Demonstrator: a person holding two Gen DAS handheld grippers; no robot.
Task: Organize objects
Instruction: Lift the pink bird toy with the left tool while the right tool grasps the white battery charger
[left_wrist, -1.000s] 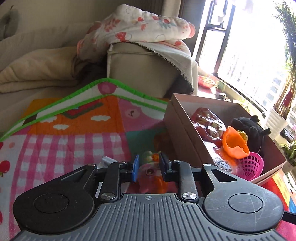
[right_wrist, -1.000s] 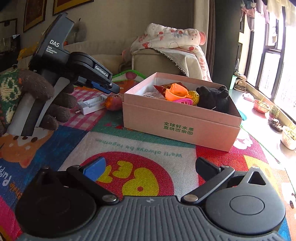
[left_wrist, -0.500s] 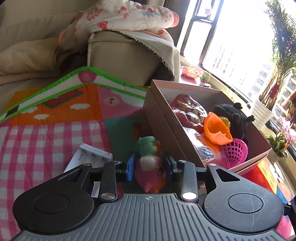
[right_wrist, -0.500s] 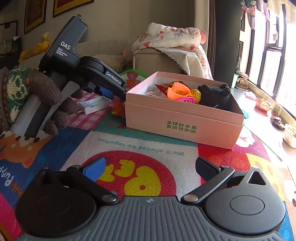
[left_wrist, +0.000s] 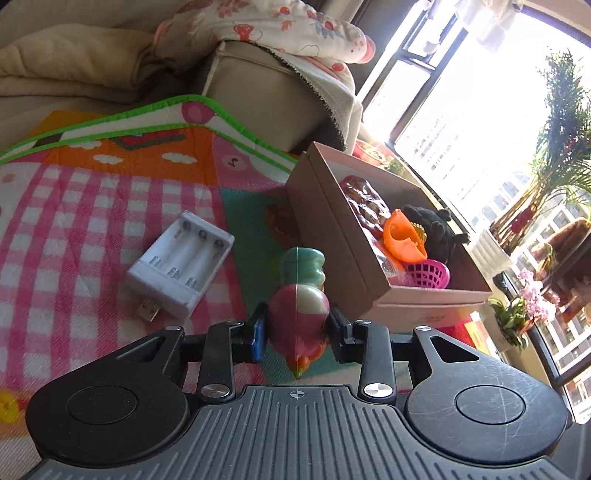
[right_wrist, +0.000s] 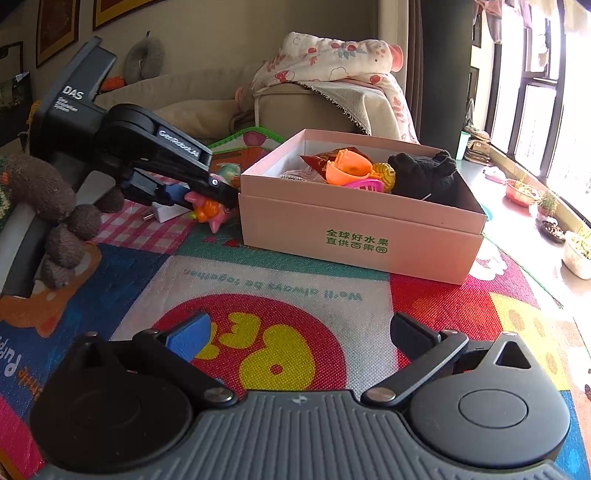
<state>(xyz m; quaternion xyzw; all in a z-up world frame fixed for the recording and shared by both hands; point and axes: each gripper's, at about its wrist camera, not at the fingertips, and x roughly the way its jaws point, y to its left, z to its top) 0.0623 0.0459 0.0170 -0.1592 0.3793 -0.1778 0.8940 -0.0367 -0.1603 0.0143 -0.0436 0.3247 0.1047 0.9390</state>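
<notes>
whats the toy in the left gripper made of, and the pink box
Toy figure: likely hollow moulded plastic or vinyl; glossy, with a centre seam. Pink box: looks like matte cardboard, with folded edges and printed green text.

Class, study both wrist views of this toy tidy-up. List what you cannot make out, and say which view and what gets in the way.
1. Toy figure, left wrist view: its lower part is hidden behind the left gripper.
2. Battery charger, right wrist view: mostly hidden by the left gripper.
3. Box, right wrist view: its near wall hides the bottom contents.
4. Black plush, left wrist view: window glare washes out detail.
</notes>
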